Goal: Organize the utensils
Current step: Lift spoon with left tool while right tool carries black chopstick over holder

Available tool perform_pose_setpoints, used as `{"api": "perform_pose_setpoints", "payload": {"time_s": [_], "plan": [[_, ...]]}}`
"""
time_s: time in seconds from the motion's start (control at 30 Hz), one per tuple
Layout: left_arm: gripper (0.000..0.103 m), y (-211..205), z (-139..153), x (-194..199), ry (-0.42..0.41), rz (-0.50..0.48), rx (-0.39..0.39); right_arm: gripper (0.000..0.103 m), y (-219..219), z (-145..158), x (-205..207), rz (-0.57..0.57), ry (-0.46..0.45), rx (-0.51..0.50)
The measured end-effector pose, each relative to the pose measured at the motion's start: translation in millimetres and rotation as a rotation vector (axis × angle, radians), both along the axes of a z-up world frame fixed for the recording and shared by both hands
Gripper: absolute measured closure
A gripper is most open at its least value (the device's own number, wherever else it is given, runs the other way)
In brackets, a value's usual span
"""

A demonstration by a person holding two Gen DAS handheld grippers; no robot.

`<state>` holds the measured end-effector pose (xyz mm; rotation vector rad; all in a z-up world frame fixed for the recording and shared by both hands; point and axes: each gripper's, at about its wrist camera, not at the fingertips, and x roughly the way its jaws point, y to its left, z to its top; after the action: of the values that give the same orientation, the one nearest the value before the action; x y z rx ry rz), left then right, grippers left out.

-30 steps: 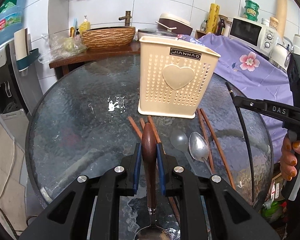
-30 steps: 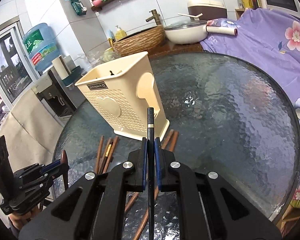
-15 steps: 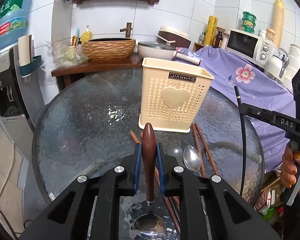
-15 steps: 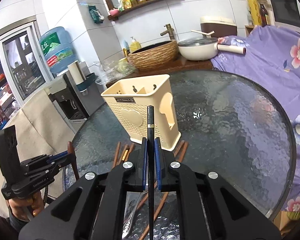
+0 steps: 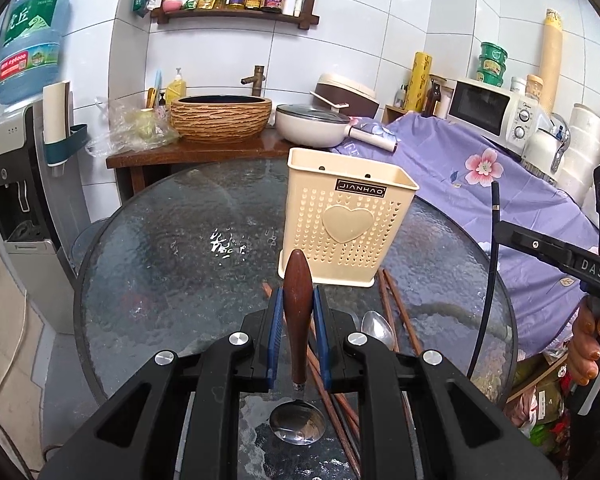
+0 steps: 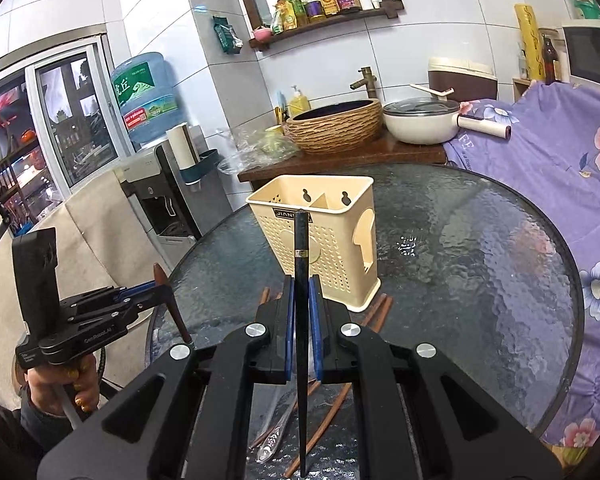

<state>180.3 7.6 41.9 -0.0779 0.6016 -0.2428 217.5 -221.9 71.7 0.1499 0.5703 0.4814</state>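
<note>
The cream utensil holder (image 5: 346, 224) stands upright on the round glass table (image 5: 160, 264), perforated, with a heart on its front and a divider splitting it into two compartments that look empty from the right wrist view.

The left gripper (image 5: 298, 334) pinches the brown wooden handle of a spoon (image 5: 298, 312) between its blue pads, handle up, steel bowl hanging low above the glass. The right gripper (image 6: 302, 334) is pressed shut on a thin black chopstick (image 6: 301, 280), held upright, its top end lying across the holder's label in that view. Both utensils are short of the holder, on its near side.

On the glass at the holder's base lie brown chopsticks (image 5: 398, 312), some on each side, and a steel spoon (image 5: 376, 326); a clear plastic spoon (image 6: 278, 428) lies nearer. The gripper bodies hide much of these.

Behind the table are a woven-look basin (image 5: 220, 120), a white pan (image 5: 312, 124) and a purple floral cloth (image 5: 480, 176). A hand (image 5: 592, 344) shows at the right edge, cut off.
</note>
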Motion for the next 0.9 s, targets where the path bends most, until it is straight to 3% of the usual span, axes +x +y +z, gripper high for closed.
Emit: {"api": "perform_pose_setpoints", "payload": {"time_s": [0.57, 0.9], "plan": [[0.088, -1, 21, 3, -0.043, -0.028, -0.015, 0.095, -1, 20, -6, 0.035, -0.023, 0.022], [0.088, -8, 59, 15, -0.103, -0.064, -0.026, 0.095, -1, 60, 1, 0.027, -0.098, 0.058]]}}
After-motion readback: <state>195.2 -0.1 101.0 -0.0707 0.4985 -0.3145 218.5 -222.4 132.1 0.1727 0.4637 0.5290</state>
